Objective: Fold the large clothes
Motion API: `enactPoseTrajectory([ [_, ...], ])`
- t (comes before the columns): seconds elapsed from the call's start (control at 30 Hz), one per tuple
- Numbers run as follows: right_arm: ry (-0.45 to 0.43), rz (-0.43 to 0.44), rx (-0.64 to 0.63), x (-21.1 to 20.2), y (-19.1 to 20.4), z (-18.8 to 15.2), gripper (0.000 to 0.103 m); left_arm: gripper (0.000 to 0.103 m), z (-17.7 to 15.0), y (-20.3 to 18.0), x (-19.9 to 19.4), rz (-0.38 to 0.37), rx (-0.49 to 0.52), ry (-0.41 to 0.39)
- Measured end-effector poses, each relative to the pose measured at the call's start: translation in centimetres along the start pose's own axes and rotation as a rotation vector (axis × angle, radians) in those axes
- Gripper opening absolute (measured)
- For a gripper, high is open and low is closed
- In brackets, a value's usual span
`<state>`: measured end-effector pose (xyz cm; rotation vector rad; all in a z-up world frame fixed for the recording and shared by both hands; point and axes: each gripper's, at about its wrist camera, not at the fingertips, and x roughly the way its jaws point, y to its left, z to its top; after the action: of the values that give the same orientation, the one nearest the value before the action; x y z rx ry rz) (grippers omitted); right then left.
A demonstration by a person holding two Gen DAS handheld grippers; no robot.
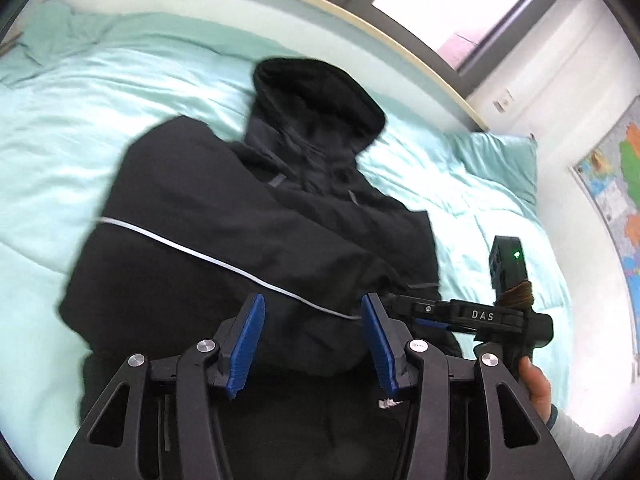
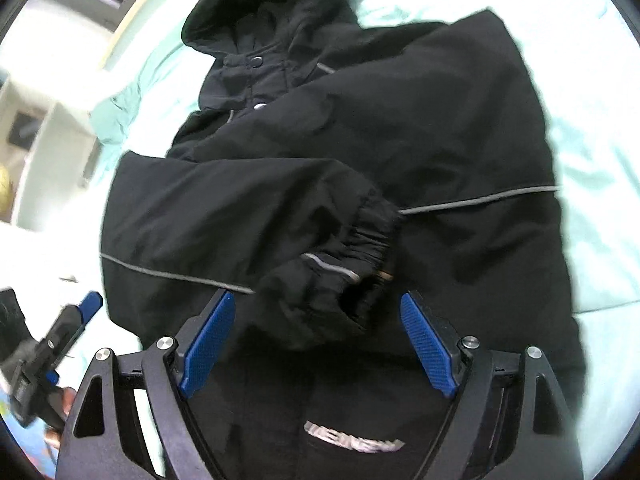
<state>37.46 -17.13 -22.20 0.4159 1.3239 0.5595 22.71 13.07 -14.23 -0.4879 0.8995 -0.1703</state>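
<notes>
Now both tongs, left [image 1: 312,344] and right [image 2: 320,344], hang spread apart, holding nothing, over the black jacket [image 1: 224,216] on the bed [image 1: 60,140]

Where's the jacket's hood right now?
In the left wrist view the hood lies at the jacket's far end on the mint bedcover, toward the headboard.

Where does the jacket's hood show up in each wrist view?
Left wrist: hood upper centre, above the jacket body.
Right wrist: hood at top, left of centre.
Shared landmark: the grey piping stripe across the jacket.
</notes>
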Motion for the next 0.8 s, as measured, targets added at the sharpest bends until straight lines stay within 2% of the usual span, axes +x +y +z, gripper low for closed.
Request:
enactPoseTrajectory([
  [0.03, 0.028, 0.007, 0.011, 0.6, 0.1, 0.2, 0.074, 0.052, 0.3, 0.4, -0.4, 0.031, -0.003, -0.011],
  [0.1, 0.043, -0.008, -0.019, 0.8, 1.1, 0.5, 0.039, 0.052, 0.8, 0.7, -1.0, 0.079, -0.006, -0.033],
  [0.17, -0.038, -0.026, -0.102, -1.5, 2.8, 0.4, 0.031, 0.052, 1.2, 0.9, -1.6, 0.121, 0.006, -0.068],
  [0.23, -0.142, -0.108, -0.197, -5.0, 4.3, 0.4, 0.028, 0.052, 2.2, 1.2, -1.9, 0.178, 0.031, -0.103],
  [0.3, -0.247, -0.205, -0.258, -8.9, 4.6, 0.3, 0.028, 0.052, 3.2, 1.7, -1.4, 0.193, 0.030, -0.107],
  [0.37, -0.293, -0.290, -0.263, -10.9, 3.4, 0.5, 0.028, 0.052, 4.1, 2.8, 0.6, 0.189, 0.004, -0.084],
  [0.43, -0.288, -0.344, -0.250, -11.0, 1.6, 0.8, 0.028, 0.052, 4.3, 3.8, 2.9, 0.183, -0.021, -0.043],
  [0.5, -0.251, -0.399, -0.206, -9.4, -0.8, 1.2, 0.028, 0.052, 4.0, 4.6, 5.4, 0.188, -0.038, 0.013],
  [0.53, -0.220, -0.418, -0.192, -7.9, -2.1, 1.4, 0.028, 0.052, 3.6, 5.2, 7.3, 0.211, -0.034, 0.053],
  [0.63, -0.135, -0.432, -0.144, -3.6, -5.4, 1.2, 0.028, 0.051, 2.8, 7.0, 10.1, 0.277, -0.042, 0.084],
  [0.7, -0.119, -0.445, -0.140, -1.2, -6.5, 0.9, 0.028, 0.051, 2.7, 8.1, 10.4, 0.249, -0.078, 0.083],
  [0.8, -0.123, -0.470, -0.155, -0.4, -6.4, 1.0, 0.028, 0.050, 3.0, 9.0, 10.3, 0.217, -0.112, 0.091],
])
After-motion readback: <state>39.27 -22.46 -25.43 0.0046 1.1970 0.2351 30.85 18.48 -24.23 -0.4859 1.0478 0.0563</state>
